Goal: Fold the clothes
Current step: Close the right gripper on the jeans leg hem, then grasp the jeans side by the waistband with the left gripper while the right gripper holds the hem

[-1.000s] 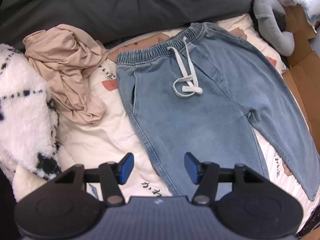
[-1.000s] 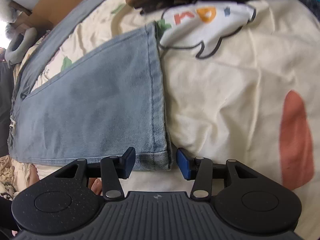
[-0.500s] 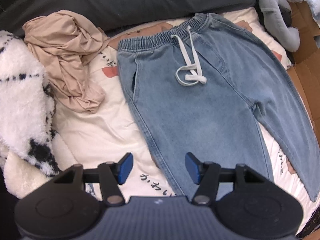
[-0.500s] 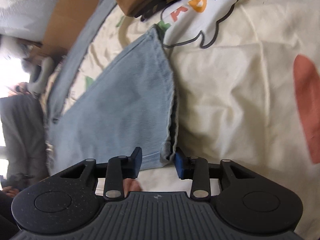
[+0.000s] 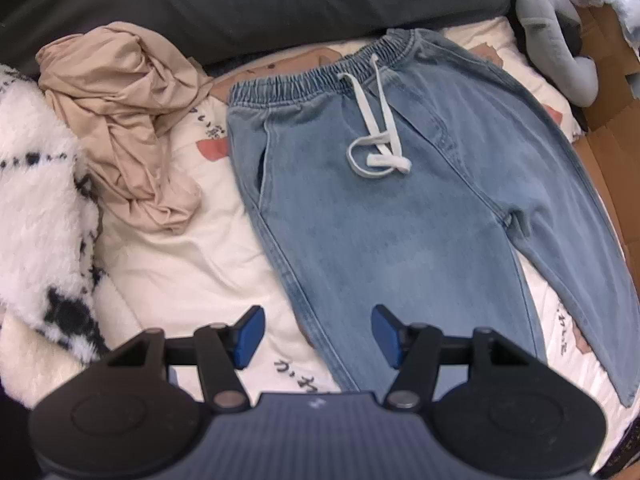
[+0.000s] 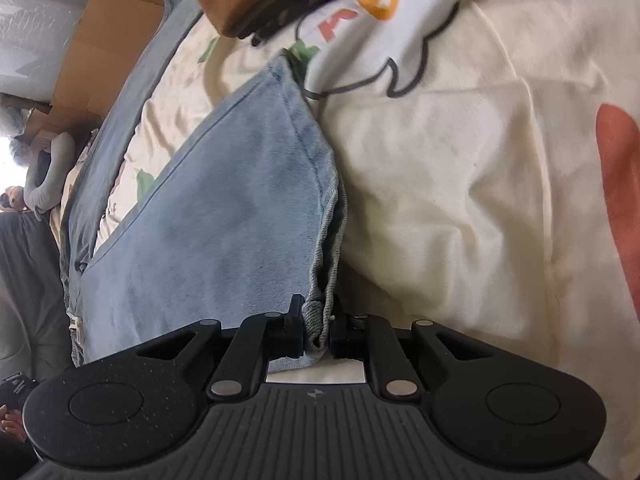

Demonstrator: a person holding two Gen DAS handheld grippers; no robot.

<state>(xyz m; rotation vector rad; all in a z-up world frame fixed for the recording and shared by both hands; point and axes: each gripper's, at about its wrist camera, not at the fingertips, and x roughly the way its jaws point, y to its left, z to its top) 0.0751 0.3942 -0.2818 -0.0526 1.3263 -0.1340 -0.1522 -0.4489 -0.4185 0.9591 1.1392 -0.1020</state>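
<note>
In my left wrist view the light blue denim trousers with an elastic waistband [image 5: 400,216] lie flat on the cream printed bed cover [image 5: 180,264], filling the centre and right of the frame. The waistband runs across the upper centre and the 2 legs reach down toward the lower right. A white drawstring [image 5: 378,136] is looped on the front just below the waistband.

My left gripper [image 5: 317,334] sits at the bottom centre with its blue pads spread wide and nothing between them. The outer seam of the nearer trouser leg passes through the gap just ahead of the pads, with denim in front of the right pad and bare bed cover in front of the left one.

A crumpled beige garment [image 5: 128,128] lies in the upper left, just beside the trousers' waist. A white fluffy fabric with black marks [image 5: 36,216] fills the left edge. A grey plush toy [image 5: 556,44] rests in the upper right corner.

In my right wrist view the right gripper [image 6: 318,330] sits at the lower centre, clamped narrow on the hem corner of a trouser leg. The leg stretches from there toward the upper left, and its hem edge stands lifted off the bed cover.
</note>
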